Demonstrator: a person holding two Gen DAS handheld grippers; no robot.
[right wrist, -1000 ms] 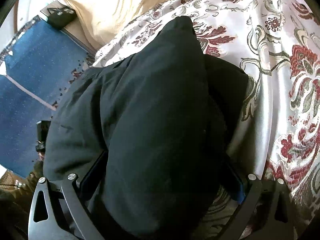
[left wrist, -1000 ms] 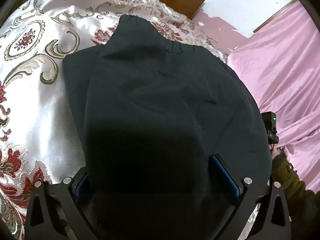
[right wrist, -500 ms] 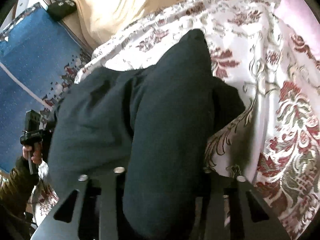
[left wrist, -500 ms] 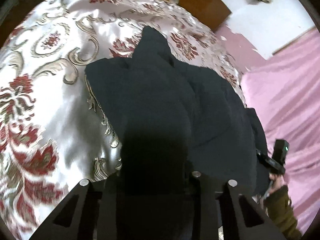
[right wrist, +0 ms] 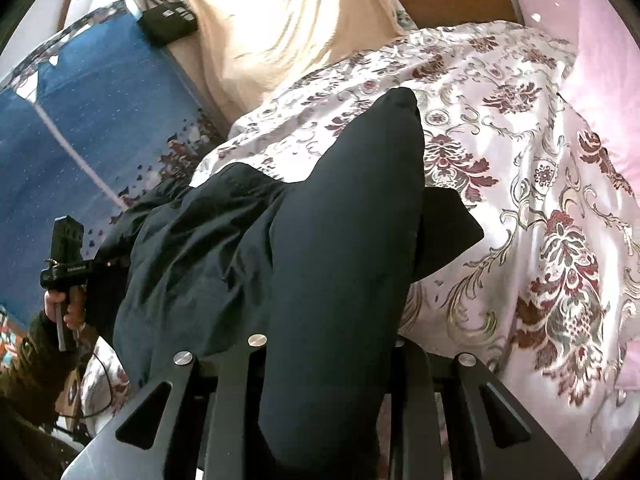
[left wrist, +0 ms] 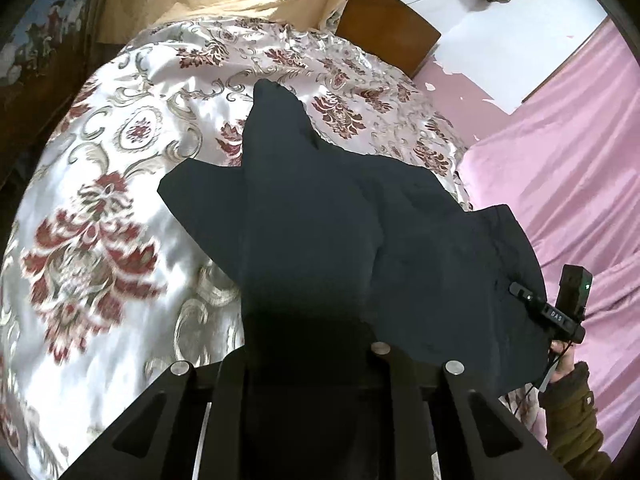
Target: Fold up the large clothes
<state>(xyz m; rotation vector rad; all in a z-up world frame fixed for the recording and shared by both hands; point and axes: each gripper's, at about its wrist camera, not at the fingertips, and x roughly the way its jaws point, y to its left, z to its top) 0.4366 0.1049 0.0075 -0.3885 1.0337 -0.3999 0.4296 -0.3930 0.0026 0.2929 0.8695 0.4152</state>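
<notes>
- Two tongs, one garment. Left gripper (left wrist: 312,364): jaws drawn narrow, just closing within the last moment, a thick bunch of dark cloth pinched between them; judged a hold on one near corner so that the edge can be carried.
- Right gripper (right wrist: 324,368): likewise narrowed and just closing on a rolled ridge of the same cloth, presumably the matching corner, so both ends rise together.
- Dark garment (left wrist: 360,208): large, heavy, navy-black; near part raised in the two grips, far part resting on the bedspread toward its far edge, a pointed fold reaching toward the headboard end. Hangs slack between the grips, which suits a fold laid over the far half.
- Floral bedspread (left wrist: 120,200): satin, carries the garment; likely slippery beneath it.
- Cream blanket (right wrist: 288,32): heaped at the bed's far end, apart from the garment.
- Pink sheet (left wrist: 568,152): beside the bed's right edge.
- Person's right hand (left wrist: 560,354): on the right gripper's handle, olive sleeve.
</notes>
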